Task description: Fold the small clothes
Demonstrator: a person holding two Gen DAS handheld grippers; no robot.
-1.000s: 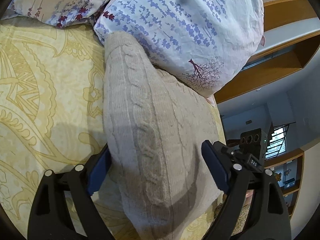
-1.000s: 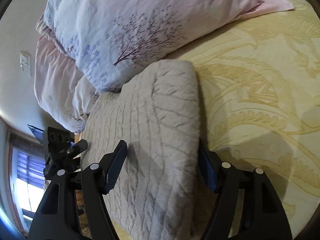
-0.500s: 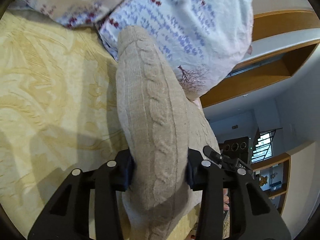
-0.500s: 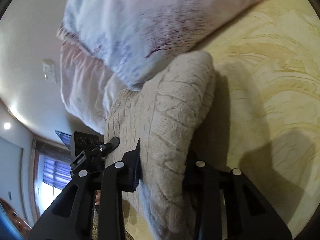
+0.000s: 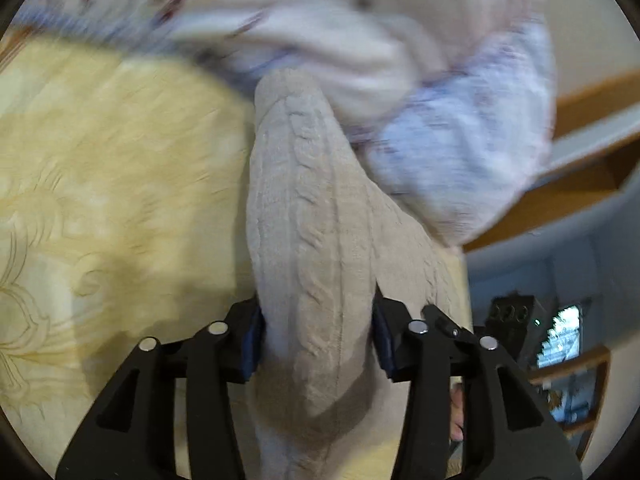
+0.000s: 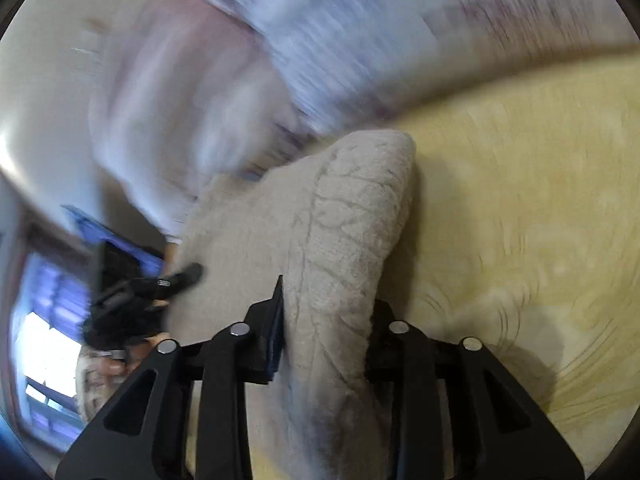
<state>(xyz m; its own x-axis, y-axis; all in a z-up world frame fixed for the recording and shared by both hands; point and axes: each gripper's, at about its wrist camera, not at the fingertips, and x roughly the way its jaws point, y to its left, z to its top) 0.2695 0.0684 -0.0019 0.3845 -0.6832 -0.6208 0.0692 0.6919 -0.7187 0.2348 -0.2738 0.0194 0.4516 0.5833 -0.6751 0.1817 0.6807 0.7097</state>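
Observation:
A folded beige cable-knit sweater (image 5: 308, 216) lies on a yellow patterned bedspread (image 5: 100, 184), its far end against the pillows. My left gripper (image 5: 318, 336) is shut on one thick folded edge of it. My right gripper (image 6: 326, 344) is shut on the opposite folded edge of the same sweater (image 6: 344, 216), which bunches up between the jaws. Each gripper shows in the other's view: the right one in the left wrist view (image 5: 516, 316) and the left one in the right wrist view (image 6: 132, 292). Both views are motion-blurred.
Floral blue-and-white pillows (image 5: 460, 128) pile at the head of the bed, also in the right wrist view (image 6: 320, 40). A wooden headboard shelf (image 5: 580, 184) lies beyond them. A bright window (image 6: 48, 344) is at the far side of the room.
Both grippers went from open around the sweater's edges to shut on them. The sweater has bunched up and lifted, and both cameras have tilted upward towards the pillows.

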